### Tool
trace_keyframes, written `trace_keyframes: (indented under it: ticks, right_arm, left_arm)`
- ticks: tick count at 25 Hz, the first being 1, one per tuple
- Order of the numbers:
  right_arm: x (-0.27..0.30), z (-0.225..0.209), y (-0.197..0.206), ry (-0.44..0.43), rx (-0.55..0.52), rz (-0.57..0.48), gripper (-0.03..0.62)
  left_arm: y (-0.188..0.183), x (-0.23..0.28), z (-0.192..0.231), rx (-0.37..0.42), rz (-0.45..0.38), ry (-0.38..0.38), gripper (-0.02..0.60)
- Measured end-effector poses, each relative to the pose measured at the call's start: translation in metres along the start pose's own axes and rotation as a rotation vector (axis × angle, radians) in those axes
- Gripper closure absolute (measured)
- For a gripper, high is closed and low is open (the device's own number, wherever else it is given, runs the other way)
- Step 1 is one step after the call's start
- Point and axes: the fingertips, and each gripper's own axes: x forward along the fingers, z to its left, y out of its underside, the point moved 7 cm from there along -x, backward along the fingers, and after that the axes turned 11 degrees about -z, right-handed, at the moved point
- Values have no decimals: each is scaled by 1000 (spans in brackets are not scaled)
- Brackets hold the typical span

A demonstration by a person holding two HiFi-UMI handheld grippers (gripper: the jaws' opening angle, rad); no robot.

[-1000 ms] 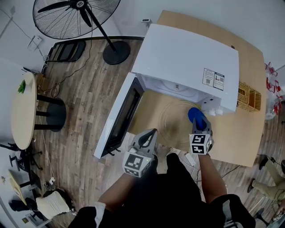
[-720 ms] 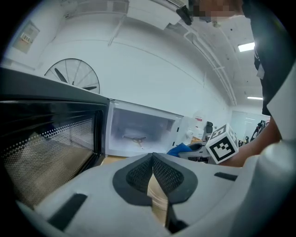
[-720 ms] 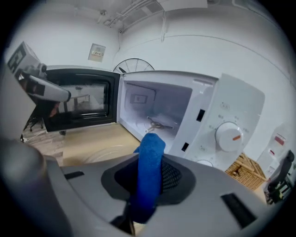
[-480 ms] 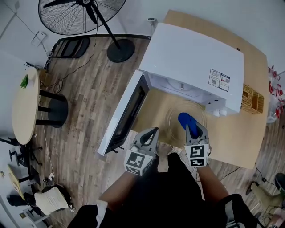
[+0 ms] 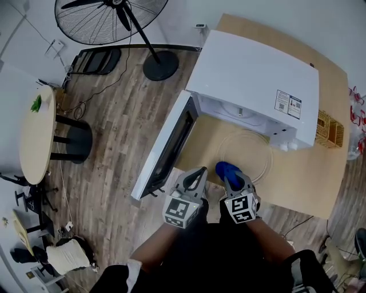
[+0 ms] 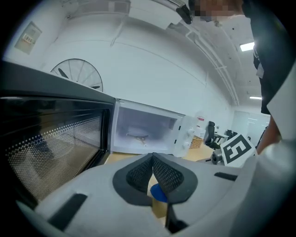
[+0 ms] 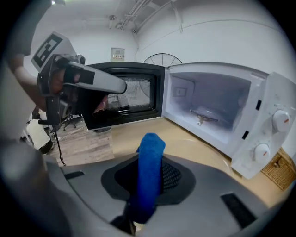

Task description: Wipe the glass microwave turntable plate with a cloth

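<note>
Nearest the person, the left gripper (image 5: 196,173) has its jaws pressed together on nothing, just beside the right gripper (image 5: 233,178), whose jaws are clamped on a rolled blue cloth (image 5: 225,169). The cloth sits at the near left rim of the glass plate (image 5: 254,150) (whether it touches the glass cannot be told), which lies on the wooden table (image 5: 309,177) before the microwave (image 5: 257,74), its door (image 5: 166,146) wide open. Beyond stands a fan (image 5: 108,17).

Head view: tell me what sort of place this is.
Probably an office or lab workroom: a microwave on a wooden table, a pedestal fan and loose cables on the floor.
</note>
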Motion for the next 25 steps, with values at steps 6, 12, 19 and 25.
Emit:
trace_keyframes:
  ticks: [6, 12, 19, 25]
  right_arm:
    - [9, 1, 28, -15, -31, 63, 528]
    - [4, -10, 35, 9, -39, 58, 528]
    - [-17, -40, 49, 97, -67, 76, 528]
    - [-37, -75, 64, 201, -50, 114, 528]
  left_arm:
    - [2, 0, -4, 1, 12, 16, 580]
    - [3, 7, -13, 4, 19, 43, 580]
    - [1, 17, -20, -5, 24, 66, 580]
    - [-2, 27, -29, 9, 26, 97, 580]
